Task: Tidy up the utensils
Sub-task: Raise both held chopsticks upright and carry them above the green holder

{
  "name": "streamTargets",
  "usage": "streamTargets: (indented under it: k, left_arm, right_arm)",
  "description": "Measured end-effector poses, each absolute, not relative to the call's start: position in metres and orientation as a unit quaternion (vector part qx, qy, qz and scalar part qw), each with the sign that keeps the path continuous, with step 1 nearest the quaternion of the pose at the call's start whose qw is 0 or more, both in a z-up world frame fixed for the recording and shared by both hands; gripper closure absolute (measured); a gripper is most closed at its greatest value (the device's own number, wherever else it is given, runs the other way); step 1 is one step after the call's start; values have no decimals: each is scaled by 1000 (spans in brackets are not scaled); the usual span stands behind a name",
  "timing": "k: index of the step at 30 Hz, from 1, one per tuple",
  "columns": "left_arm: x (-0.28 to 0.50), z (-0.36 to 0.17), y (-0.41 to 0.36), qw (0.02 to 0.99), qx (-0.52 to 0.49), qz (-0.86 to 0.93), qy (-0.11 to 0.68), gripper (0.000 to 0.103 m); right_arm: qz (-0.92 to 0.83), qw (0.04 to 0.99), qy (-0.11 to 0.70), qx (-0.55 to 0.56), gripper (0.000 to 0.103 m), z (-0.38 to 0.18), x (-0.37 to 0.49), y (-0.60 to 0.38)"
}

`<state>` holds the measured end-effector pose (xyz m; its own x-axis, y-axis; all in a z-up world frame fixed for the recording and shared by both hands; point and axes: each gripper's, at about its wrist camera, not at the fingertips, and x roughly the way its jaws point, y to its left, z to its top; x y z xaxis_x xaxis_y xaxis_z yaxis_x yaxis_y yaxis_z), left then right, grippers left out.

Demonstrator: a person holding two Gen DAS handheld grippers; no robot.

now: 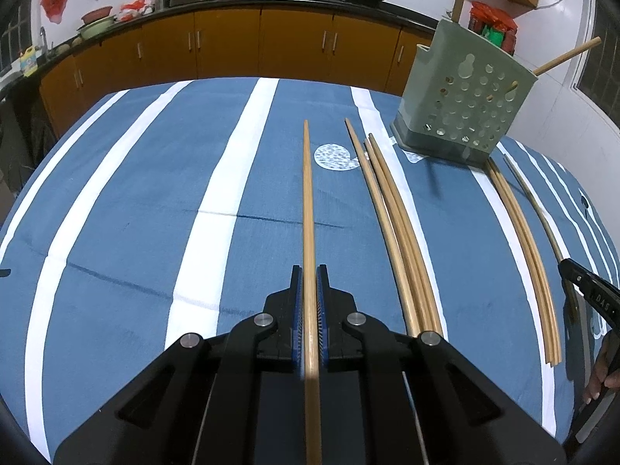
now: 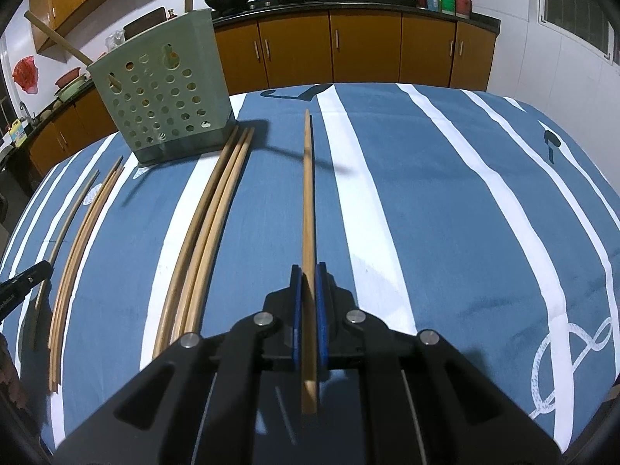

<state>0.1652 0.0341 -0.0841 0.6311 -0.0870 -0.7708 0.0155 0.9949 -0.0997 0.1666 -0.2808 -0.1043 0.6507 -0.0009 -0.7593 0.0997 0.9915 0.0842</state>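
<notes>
My left gripper is shut on a wooden chopstick that points forward over the blue striped tablecloth. My right gripper is shut on another wooden chopstick, also pointing forward. A green perforated utensil holder stands at the far side, with two chopsticks sticking out of its top; it also shows in the right wrist view. Loose chopsticks lie in groups on the cloth: three beside my left gripper and several further right, also seen in the right wrist view.
The other gripper shows at the frame edge in each view. A thin dark stick lies at the far right of the cloth. Kitchen cabinets and a counter with pans stand behind the table.
</notes>
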Motion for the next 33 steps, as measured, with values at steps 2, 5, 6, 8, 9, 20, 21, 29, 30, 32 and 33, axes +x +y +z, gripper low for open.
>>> streamTargets:
  k: [2, 5, 6, 8, 9, 20, 21, 29, 30, 32, 33]
  left_arm:
    - [165, -84, 34, 902, -42, -28, 429, 95]
    - [165, -84, 34, 902, -42, -29, 428, 95]
    - [165, -84, 34, 902, -43, -29, 428, 95]
    - [165, -85, 34, 902, -45, -31, 428, 95]
    - [165, -85, 34, 902, -43, -31, 428, 95]
    - [167, -42, 37, 920, -45, -38, 388, 95]
    - [167, -35, 37, 923, -47, -38, 380, 95]
    - [171, 13, 43, 943, -61, -38, 325, 95]
    - [172, 18, 43, 945, -60, -39, 318, 95]
    - [174, 24, 42, 947, -59, -40, 312, 95]
    - [174, 27, 41, 948, -59, -43, 309, 95]
  right_arm:
    - [-28, 906, 417, 60, 94, -104, 166, -281]
    - [-27, 907, 417, 60, 94, -104, 166, -281]
    - [-27, 907, 417, 61, 94, -104, 166, -281]
    - [-26, 907, 416, 63, 94, -105, 166, -281]
    - [-26, 907, 416, 62, 94, -104, 165, -281]
    - [-23, 930, 360, 75, 95, -56, 156, -291]
    - [-23, 932, 354, 75, 95, -50, 156, -292]
    - [-18, 946, 311, 88, 95, -14, 152, -297]
    - [-17, 947, 308, 89, 95, -11, 152, -298]
    - [-15, 949, 302, 92, 95, -5, 152, -298]
    - [-14, 949, 299, 94, 95, -3, 152, -299]
